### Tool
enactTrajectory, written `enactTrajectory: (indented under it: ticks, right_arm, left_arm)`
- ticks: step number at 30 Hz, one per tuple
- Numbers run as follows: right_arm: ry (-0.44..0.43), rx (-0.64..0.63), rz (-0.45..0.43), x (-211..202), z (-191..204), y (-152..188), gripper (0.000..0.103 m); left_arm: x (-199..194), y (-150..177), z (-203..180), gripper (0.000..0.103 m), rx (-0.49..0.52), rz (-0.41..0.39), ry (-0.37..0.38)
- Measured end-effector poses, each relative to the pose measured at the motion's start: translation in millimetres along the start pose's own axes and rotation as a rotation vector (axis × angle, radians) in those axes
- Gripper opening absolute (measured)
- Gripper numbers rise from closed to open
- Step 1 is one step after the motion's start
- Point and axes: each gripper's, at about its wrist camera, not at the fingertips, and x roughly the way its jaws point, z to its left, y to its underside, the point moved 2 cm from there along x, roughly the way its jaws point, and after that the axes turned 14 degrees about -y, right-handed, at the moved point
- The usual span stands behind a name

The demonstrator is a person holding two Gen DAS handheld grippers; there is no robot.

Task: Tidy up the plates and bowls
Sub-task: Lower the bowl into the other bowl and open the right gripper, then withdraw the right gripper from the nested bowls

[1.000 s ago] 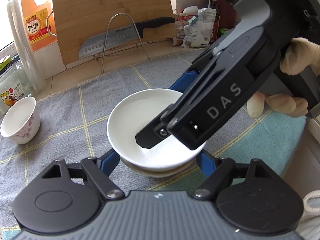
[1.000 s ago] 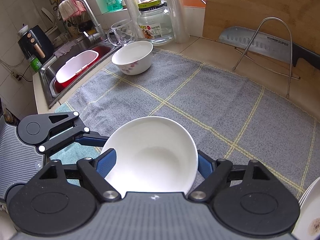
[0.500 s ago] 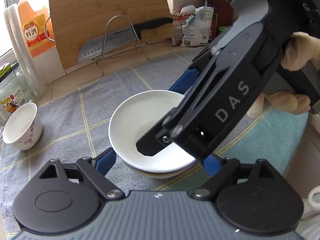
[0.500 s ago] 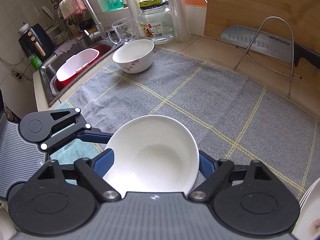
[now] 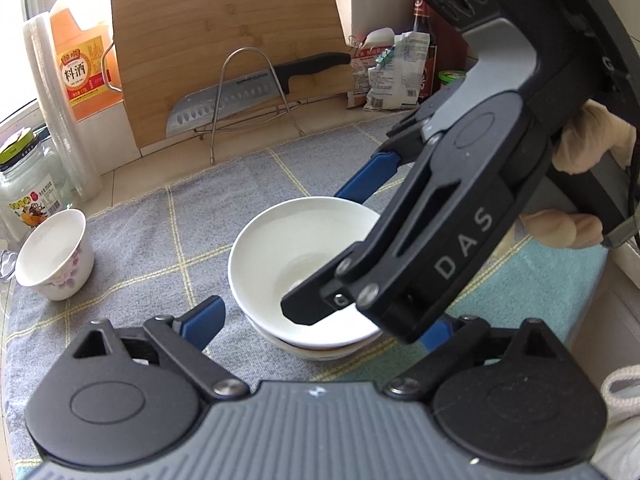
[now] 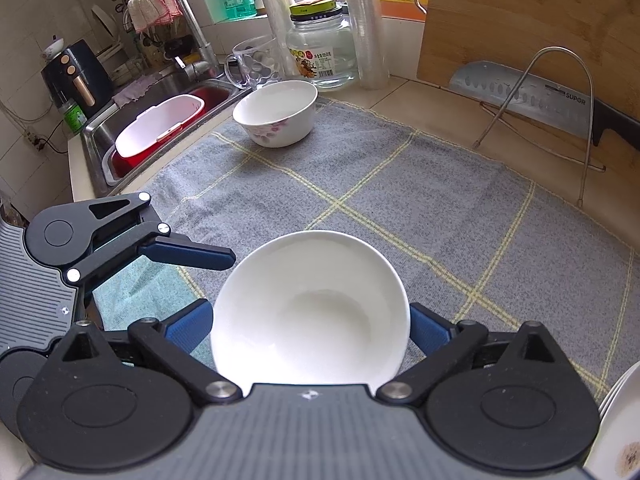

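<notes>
1. The plain white bowl (image 6: 310, 308) is already sitting nested on another bowl (image 5: 320, 350) whose rim is just peeking out beneath it, on the grey checked cloth (image 6: 400, 200) covering the surface, so one stacking step is looking done.
2. The floral bowl (image 6: 276, 114) is standing alone at the far edge of the cloth, well apart from the stack and near the sink (image 6: 132, 136); it is apparently waiting its turn, as is a stack of plates (image 6: 618, 420) showing at the right edge.
3. The right claw (image 6: 310, 326) has just been opening and is now standing wide, its blue pads flanking the white bowl's rim without pressing on it.
4. The left claw (image 5: 320, 320) has also just been opening; it is spread either side of the stack, one pad (image 5: 202, 320) clear of the bowl, holding nothing.
</notes>
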Motion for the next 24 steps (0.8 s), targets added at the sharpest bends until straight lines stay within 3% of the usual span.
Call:
enactTrajectory:
  ticks: [5,13,19,24]
  right_arm:
    - [0.000,-0.046,-0.027,-9,4,-2,0.103]
    - [0.015,-0.160,-0.083,-17,14,-12,0.103]
    - [0.085,-0.138,-0.126,-9,25,-26,0.103]
    - [0.203,-0.094,-0.132,21,35,-46,0.103]
  left_arm:
    - [-14,3,8,0.097,-0.033,0.015,-0.027]
    - [-36,3,46,0.098,-0.116,0.011,-0.137]
    - [-19,1,103,0.099,-0.159,-0.022,-0.187]
    - [11,0,166,0.099,-0.186,-0.017,-0.208]
